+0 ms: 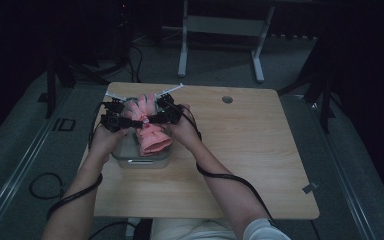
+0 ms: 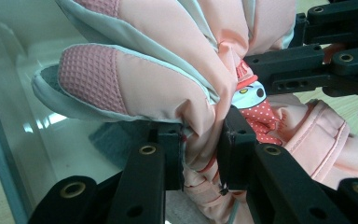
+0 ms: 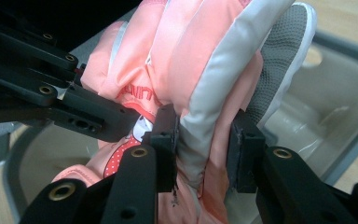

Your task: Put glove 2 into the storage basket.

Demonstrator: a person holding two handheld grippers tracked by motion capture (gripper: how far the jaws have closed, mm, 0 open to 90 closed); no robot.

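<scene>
- In the left gripper view, at the bottom centre of the frame, the left gripper has its two black jaws clamped on a bunched fold of the pink glove; fabric fills the gap between the pads
- Above that pinch the glove's padded fingers fan toward the upper left, one with a waffle-textured tip at middle left; a cartoon patch with red dotted cloth shows at centre right
- In the right gripper view, bottom centre, the right gripper is closed on a grey-white edged fold of the same glove, its jaws pressing it from both sides
- The other gripper's black arm crosses each of these views from the side and meets the glove just beside the cartoon patch
- Behind the glove in both gripper views lies the clear container, its pale walls and floor visible
- In the high view, at centre left, the two hands meet over the container, with the glove hanging between the grippers, its lower end inside the container
- The container stands on the wooden table, near its left edge
</scene>
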